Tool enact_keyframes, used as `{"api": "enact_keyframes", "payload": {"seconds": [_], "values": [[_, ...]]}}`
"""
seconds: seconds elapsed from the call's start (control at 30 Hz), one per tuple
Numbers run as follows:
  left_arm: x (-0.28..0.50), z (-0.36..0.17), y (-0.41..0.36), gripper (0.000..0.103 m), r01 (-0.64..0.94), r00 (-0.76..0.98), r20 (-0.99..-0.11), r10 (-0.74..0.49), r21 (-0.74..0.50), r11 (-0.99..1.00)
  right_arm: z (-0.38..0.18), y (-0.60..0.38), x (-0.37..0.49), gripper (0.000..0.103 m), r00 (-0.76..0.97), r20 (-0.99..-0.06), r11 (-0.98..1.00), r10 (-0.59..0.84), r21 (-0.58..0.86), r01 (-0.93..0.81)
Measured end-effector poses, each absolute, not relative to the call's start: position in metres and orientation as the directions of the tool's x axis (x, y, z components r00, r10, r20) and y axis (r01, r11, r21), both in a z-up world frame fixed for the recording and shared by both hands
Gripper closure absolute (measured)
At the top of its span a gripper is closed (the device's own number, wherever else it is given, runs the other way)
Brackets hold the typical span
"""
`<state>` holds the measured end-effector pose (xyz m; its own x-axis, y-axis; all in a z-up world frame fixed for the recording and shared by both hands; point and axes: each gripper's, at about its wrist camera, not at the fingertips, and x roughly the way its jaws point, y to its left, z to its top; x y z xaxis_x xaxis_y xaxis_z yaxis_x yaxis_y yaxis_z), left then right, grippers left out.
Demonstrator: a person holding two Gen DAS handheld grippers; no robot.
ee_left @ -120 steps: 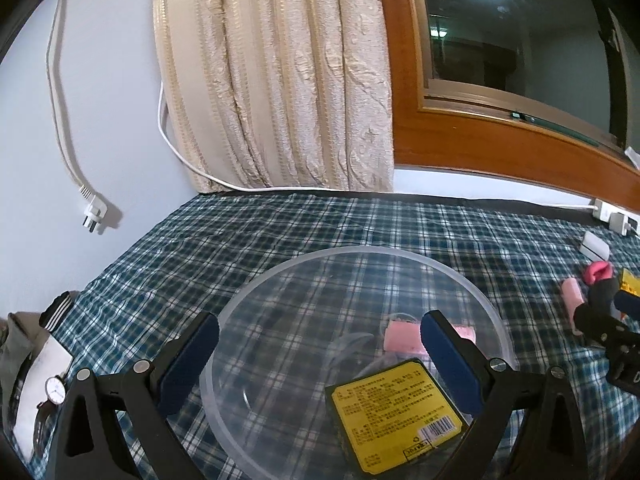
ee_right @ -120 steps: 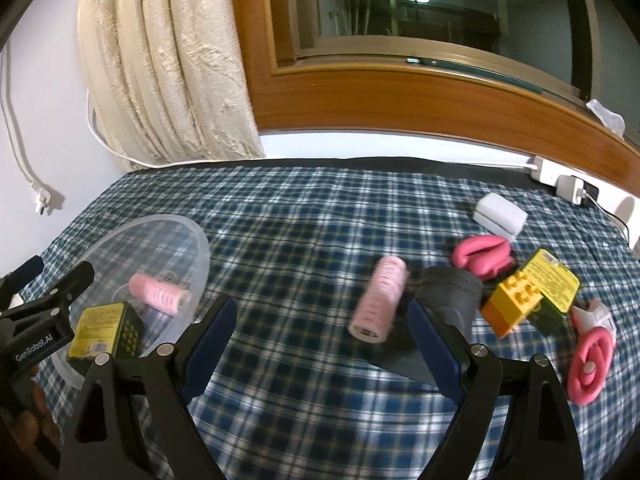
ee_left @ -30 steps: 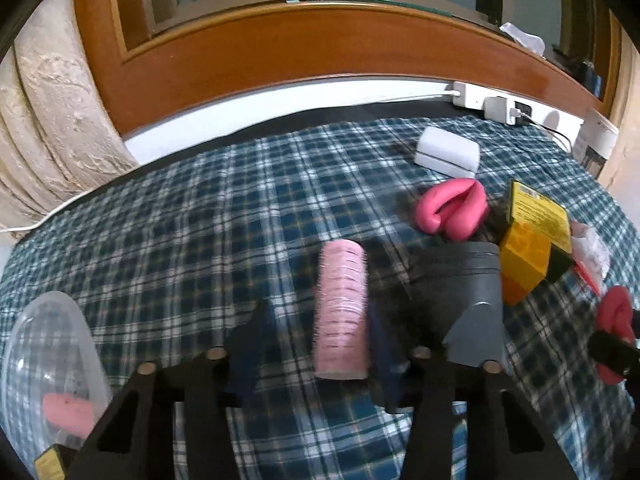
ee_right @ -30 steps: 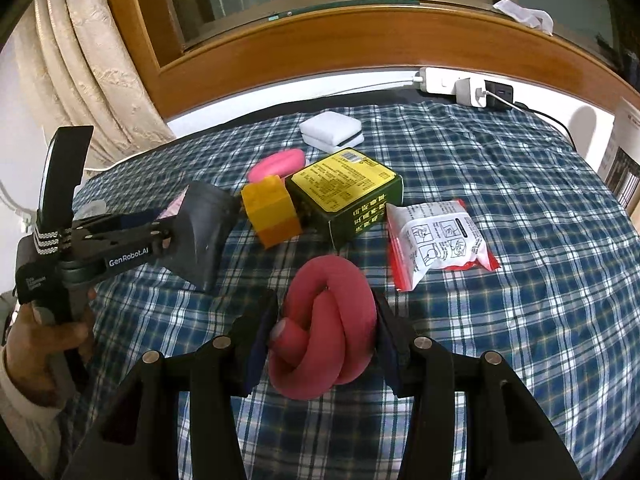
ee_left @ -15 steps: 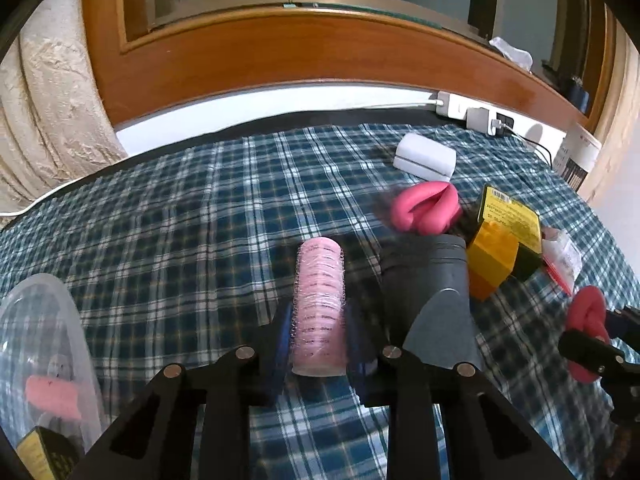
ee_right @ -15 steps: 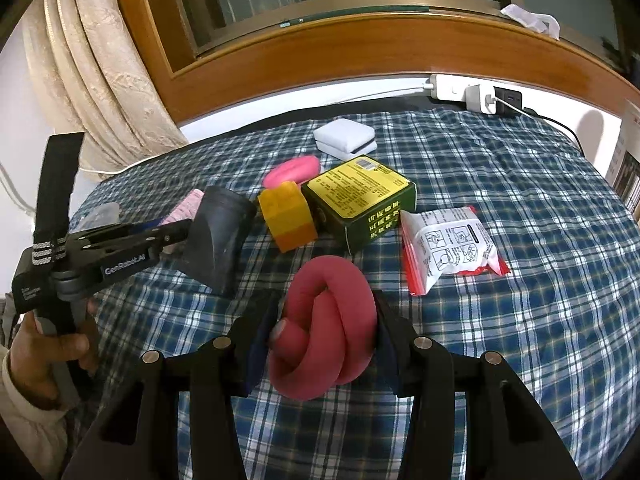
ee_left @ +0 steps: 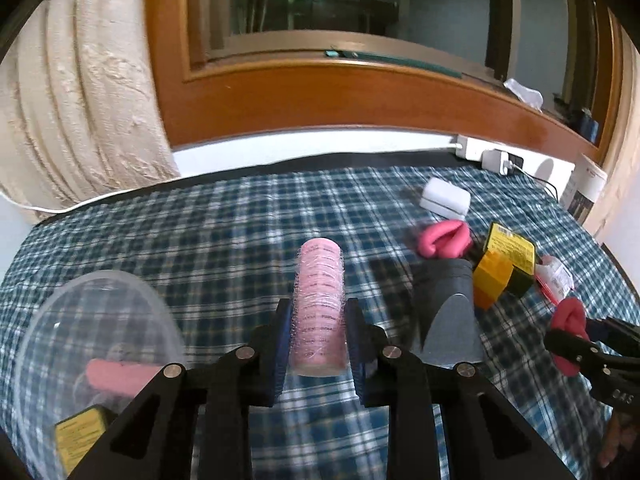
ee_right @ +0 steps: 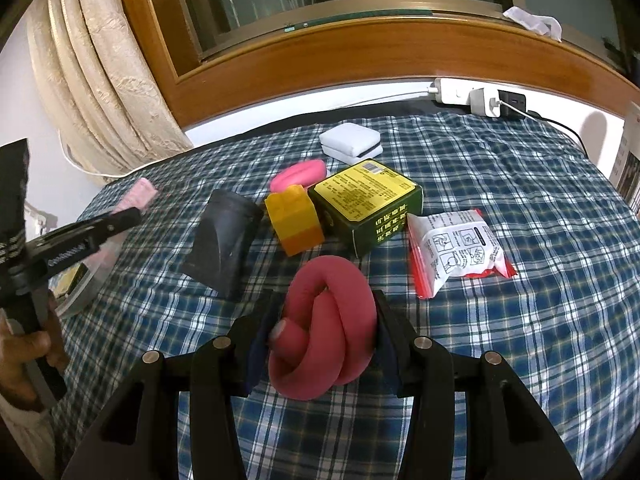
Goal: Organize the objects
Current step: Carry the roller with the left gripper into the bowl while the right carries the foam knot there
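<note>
The step in hand is judged to be the carrying of two picked items toward the clear bowl [ee_left: 96, 320], which is seen at the left of the checked tablecloth [ee_left: 240, 232] and already holds a pink roller and a yellow-labelled packet; the next move is judged to call for each load to be brought over the bowl's rim and let go inside. The left gripper [ee_left: 318, 340] is found closed narrowly upon the pink hair roller [ee_left: 319, 308], which is gripped at its near end and lifted clear of the cloth; the right gripper [ee_right: 320, 344] is found clamped on the red knotted foam curler [ee_right: 326, 324], its jaws pressed against both sides. The dark pouch [ee_right: 224, 248], yellow block [ee_right: 296, 224] and green box [ee_right: 368, 204] are noted lying unsorted.
</note>
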<state>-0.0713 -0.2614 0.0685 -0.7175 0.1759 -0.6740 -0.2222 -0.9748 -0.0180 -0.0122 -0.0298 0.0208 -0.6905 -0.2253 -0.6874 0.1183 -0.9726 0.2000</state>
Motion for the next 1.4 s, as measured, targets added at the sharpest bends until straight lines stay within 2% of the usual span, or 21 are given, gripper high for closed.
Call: {"api": "enact_keyframes", "payload": {"seconds": [0.23, 0.47, 0.9, 1.17, 1.4], "values": [[-0.058, 0.078, -0.297, 0.076, -0.157, -0.751, -0.646, 0.134, -0.022, -0.987, 0.020, -0.028, -0.013, 0.055, -0.693, -0.682, -0.969, -0.233, 0.219, 0.110], [-0.046, 0.083, -0.341, 0.076, -0.067, -0.782, -0.621, 0.056, -0.007, -0.998, 0.024, -0.032, -0.008, 0.055, -0.720, -0.671, -0.980, -0.180, 0.184, 0.074], [-0.030, 0.068, -0.434, 0.076, 0.107, -0.768, -0.637, -0.067, -0.026, -0.994, 0.028, -0.061, -0.004, 0.055, -0.742, -0.647, -0.982, -0.174, 0.169, 0.083], [-0.024, 0.060, -0.464, 0.076, 0.139, -0.759, -0.646, -0.076, -0.047, -0.989, 0.053, -0.123, -0.011, 0.055, -0.756, -0.594, -0.961, -0.276, 0.181, 0.208], [-0.021, 0.060, -0.475, 0.076, 0.140, -0.765, -0.641, -0.066, -0.066, -0.988, 0.067, -0.200, -0.031, 0.055, -0.695, -0.583, -0.904, -0.422, 0.210, 0.372]]}}
